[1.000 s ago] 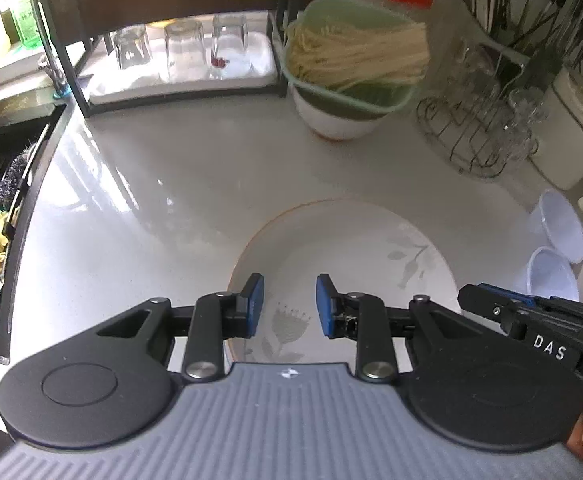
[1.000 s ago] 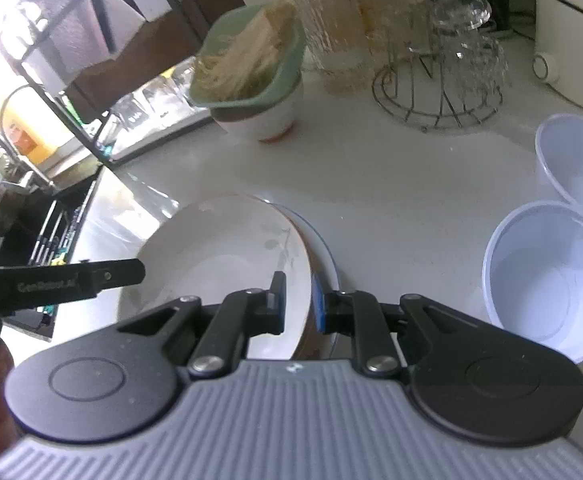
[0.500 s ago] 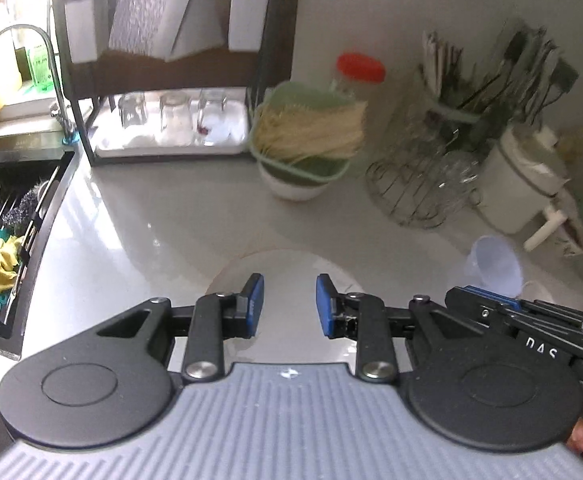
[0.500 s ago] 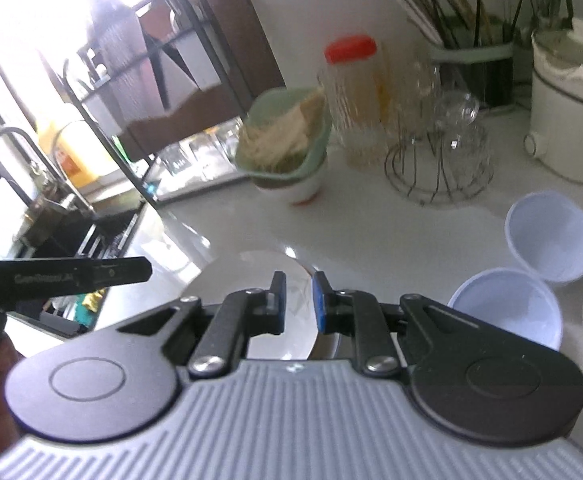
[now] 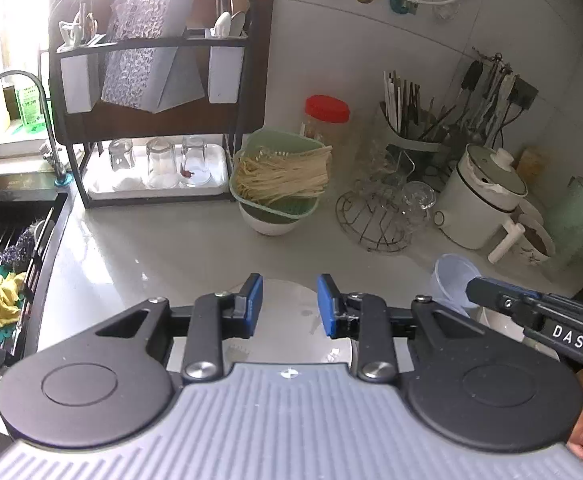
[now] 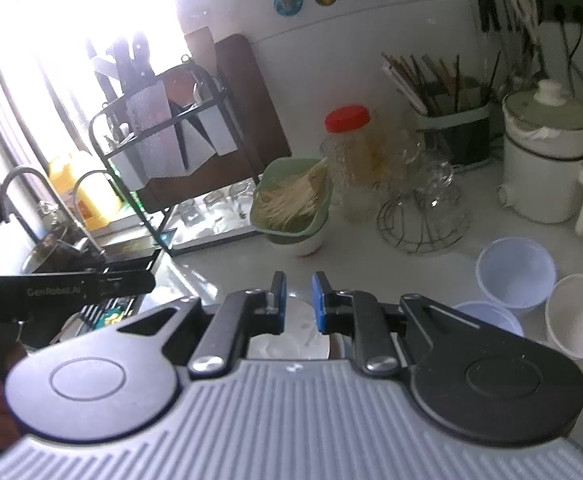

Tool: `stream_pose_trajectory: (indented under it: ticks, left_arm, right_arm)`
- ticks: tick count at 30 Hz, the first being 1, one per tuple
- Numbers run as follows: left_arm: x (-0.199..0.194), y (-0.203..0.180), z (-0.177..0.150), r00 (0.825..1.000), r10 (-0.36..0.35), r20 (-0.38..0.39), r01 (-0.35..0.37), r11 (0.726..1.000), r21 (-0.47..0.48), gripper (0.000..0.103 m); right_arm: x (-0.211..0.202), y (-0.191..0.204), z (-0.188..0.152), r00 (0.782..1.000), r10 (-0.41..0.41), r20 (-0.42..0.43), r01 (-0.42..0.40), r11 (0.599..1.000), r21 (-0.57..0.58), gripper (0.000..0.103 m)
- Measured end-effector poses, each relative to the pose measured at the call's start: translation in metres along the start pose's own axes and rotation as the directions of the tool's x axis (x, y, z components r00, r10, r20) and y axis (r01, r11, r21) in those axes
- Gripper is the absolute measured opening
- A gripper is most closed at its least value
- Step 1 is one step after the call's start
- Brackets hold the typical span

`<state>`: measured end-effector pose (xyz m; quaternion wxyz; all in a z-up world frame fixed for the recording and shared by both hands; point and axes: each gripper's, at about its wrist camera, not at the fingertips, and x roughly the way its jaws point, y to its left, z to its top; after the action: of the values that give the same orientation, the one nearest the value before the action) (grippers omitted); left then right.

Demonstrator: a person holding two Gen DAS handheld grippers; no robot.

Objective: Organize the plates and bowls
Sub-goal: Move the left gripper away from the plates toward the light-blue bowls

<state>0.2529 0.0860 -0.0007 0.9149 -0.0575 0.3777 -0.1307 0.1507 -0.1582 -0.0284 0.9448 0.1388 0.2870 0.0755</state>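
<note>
Lowest in each wrist view sits the tool itself: the left gripper (image 5: 287, 306) holds its blue-padded fingers parted around nothing, and the right gripper (image 6: 296, 303) shows a narrower gap, also with nothing between the pads. Both hover above the white round plates with a faint leaf print (image 5: 291, 300), stacked flat on the pale grey countertop (image 5: 139, 256) at bottom centre, so that stack looks finished. At lower right of the right wrist view, two translucent plastic bowls (image 6: 515, 270) and a white ceramic bowl (image 6: 577, 316) crowd together unstacked, probably the next job. Farther back, centre frame, a green plastic colander of dry noodles (image 5: 281, 178) rests in a white bowl, presumably to catch drips.
</note>
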Motion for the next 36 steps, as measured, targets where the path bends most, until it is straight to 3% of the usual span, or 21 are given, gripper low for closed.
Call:
stream_pose_trajectory:
  ticks: [10,18,28,36]
  left_arm:
    - [-0.015,0.032,-0.018,0.999,-0.032,0.01,0.032,0.998,0.046,0.038]
    - [-0.006,0.034,-0.039,0.996,-0.082,-0.025,0.082,0.997,0.0,0.044]
    - [0.014,0.007,-0.048,0.994,-0.095,-0.058,0.095,0.995,0.002,0.049]
    - [0.05,-0.043,-0.039,0.988,-0.111,-0.105,0.115,0.993,0.03,0.054]
  right_arm:
    - [-0.014,0.027,-0.026,0.999,-0.049,-0.007,0.049,0.999,0.007,0.018]
    - [-0.023,0.033,-0.036,0.995,-0.096,-0.024,0.096,0.995,-0.023,0.018]
    - [-0.023,0.001,-0.04,0.988,-0.149,-0.041,0.15,0.988,0.02,0.018]
    - [-0.017,-0.053,-0.032,0.981,-0.187,-0.048,0.19,0.98,0.057,0.018]
